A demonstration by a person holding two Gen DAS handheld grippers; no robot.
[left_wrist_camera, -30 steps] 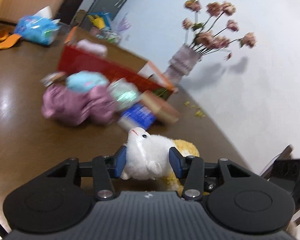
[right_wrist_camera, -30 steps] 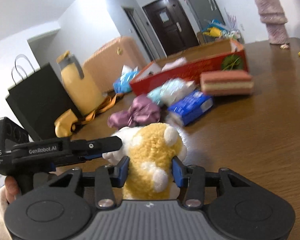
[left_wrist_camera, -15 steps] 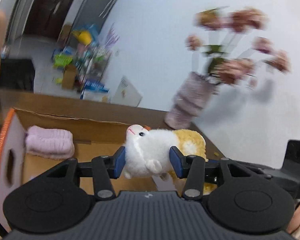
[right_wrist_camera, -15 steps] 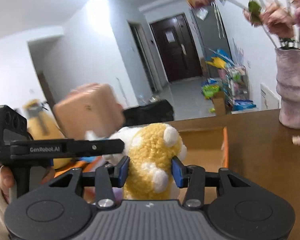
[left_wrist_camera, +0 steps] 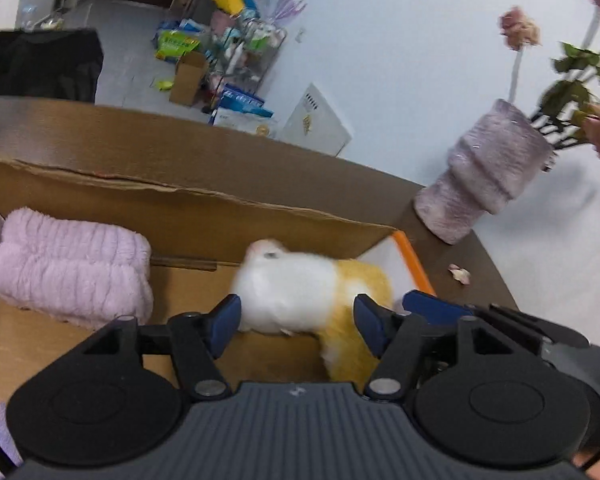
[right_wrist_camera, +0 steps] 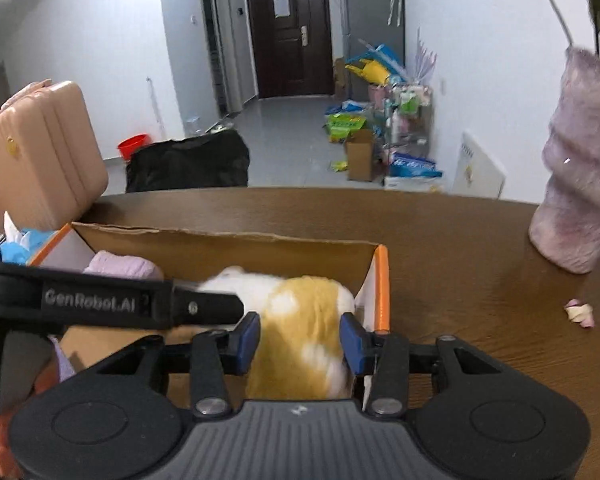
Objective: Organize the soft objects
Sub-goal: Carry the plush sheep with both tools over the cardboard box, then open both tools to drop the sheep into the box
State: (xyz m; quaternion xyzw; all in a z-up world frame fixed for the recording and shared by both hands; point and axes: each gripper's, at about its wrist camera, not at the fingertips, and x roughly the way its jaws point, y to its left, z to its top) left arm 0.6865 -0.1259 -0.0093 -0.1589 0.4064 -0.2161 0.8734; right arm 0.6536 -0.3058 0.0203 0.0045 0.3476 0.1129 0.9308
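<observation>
Both grippers are working over the cardboard box (left_wrist_camera: 180,216) at frame center. Left gripper (left_wrist_camera: 296,320) fingers are spreading apart, plush toy (left_wrist_camera: 296,292) blurred between them, contact unclear. Right gripper (right_wrist_camera: 298,338) fingers are pinching the toy's yellow end. "GenRobot.AI" is reading on the left gripper's bar, left of right view. Pink towel (left_wrist_camera: 68,268) is lying in the box, left.

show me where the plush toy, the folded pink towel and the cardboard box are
plush toy (left_wrist_camera: 292,294), left wrist view, on its white front half.
folded pink towel (left_wrist_camera: 68,264), left wrist view, on its ribbed top.
cardboard box (left_wrist_camera: 188,216), left wrist view, on its inner back wall.
</observation>
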